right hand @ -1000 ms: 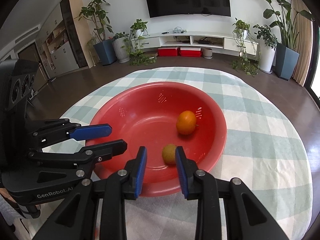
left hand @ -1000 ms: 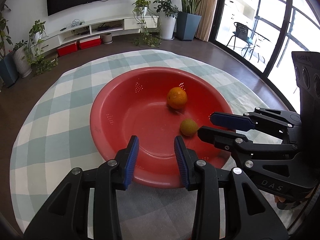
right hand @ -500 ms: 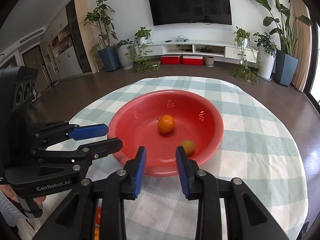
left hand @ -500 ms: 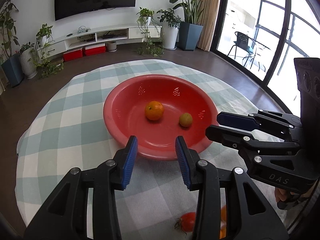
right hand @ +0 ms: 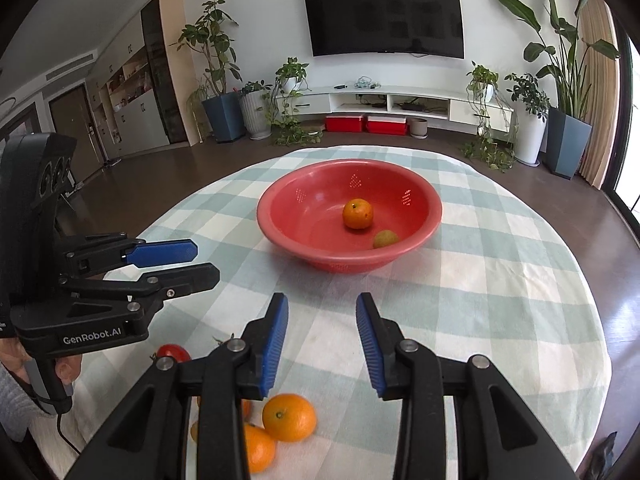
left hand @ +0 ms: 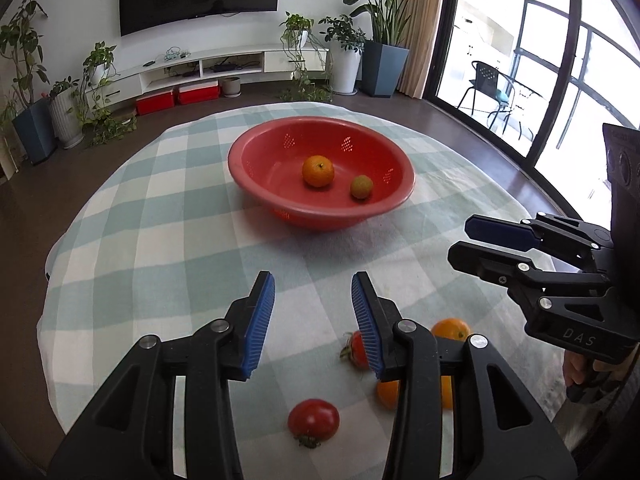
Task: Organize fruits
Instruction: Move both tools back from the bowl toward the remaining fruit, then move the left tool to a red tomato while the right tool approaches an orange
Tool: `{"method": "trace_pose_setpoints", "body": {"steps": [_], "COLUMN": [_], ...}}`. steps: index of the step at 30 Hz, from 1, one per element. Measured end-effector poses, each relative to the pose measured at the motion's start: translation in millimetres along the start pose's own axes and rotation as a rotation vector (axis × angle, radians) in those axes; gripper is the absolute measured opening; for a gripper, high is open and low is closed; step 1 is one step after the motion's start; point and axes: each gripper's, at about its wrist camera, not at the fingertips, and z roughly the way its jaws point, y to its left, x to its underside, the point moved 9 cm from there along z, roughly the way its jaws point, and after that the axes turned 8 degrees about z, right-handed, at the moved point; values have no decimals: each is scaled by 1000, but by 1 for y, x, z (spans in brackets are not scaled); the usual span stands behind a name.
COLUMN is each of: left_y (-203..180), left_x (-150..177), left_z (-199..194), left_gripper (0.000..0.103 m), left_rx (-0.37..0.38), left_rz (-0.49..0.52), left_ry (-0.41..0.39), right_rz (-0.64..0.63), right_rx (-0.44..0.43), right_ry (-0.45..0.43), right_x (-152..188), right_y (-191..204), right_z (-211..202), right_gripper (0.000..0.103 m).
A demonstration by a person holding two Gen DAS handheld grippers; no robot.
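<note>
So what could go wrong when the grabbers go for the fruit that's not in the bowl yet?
1. The oranges sit bunched near the table's near edge; a nudge might roll one off.
2. The tomatoes look soft, so the open left gripper could squash one by squeezing hard.
3. The right gripper, also open, hangs close beside the left one; they might bump reaching for the same pile. The red bowl is safely farther away.

Both tools withdrew from bowl (left hand: 320, 216); tomatoes (left hand: 313, 419) appeared.
</note>
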Motion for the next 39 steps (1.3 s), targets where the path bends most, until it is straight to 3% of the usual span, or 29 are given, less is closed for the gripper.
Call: {"method": "trace_pose_setpoints", "body": {"steps": [10, 21, 39], "left_y": [-4, -12, -14], "left_x": [52, 71, 82], "left_z": [-15, -23, -15], "left_gripper": [38, 40, 41], "left_rx": [6, -1, 19], "left_rz": [-41, -34, -45], "left_ry": [33, 47, 71], "right_rz": [17, 22, -128], "right_rx": [6, -15, -38], "right_ry": [47, 72, 103], "right_x": [47, 76, 77], "right_y": [3, 16, 56], "right_z": [-14, -22, -7], "right_gripper": [39, 39, 39]}}
